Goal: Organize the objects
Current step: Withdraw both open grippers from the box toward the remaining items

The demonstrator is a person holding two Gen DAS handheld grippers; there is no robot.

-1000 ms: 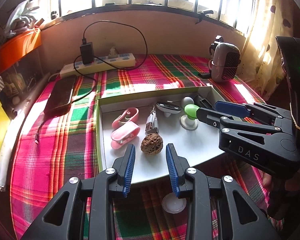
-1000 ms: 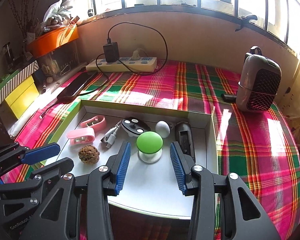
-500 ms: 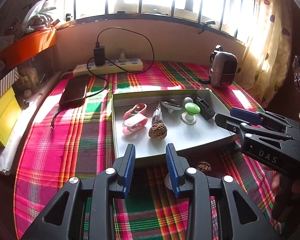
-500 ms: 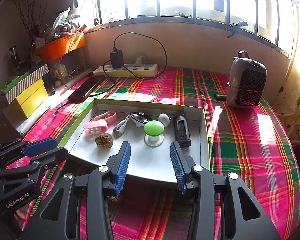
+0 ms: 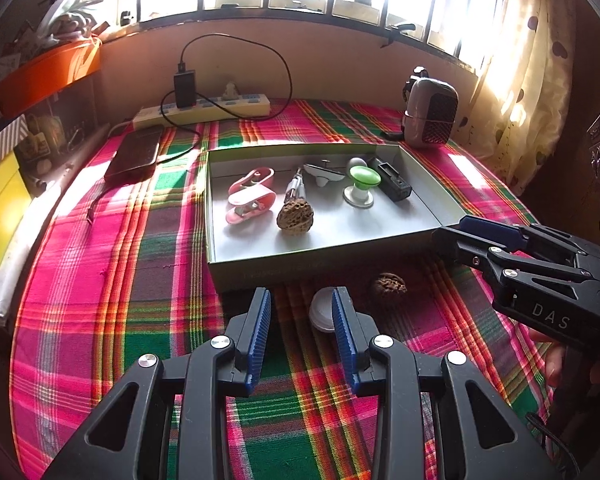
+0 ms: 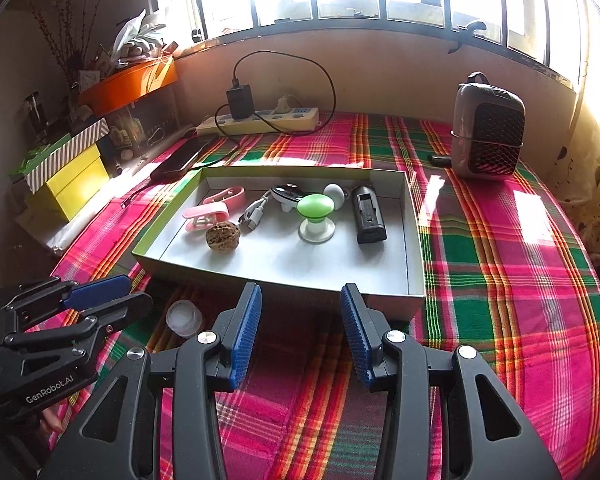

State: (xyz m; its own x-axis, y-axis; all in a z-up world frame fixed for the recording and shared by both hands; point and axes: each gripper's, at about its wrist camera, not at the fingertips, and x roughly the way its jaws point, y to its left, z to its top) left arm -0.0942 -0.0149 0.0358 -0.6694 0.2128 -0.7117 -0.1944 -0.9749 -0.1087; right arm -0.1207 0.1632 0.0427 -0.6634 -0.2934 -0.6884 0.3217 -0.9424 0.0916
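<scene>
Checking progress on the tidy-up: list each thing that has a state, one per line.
left tongs: open, nothing between the pads.
right tongs: open, empty.
box: lidless, holding several items.
walnut in box: resting on the box floor.
second walnut: on the cloth, outside the box.
white cap: on the cloth, outside the box.
black charger: plugged into the power strip.

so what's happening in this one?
A person holds two black grippers with blue pads, left gripper and right gripper, both open and empty, in front of a shallow grey cardboard box on a plaid cloth. The box holds a walnut, a green-topped knob, pink clips and other small items. A second walnut and a small white round lid lie outside.
</scene>
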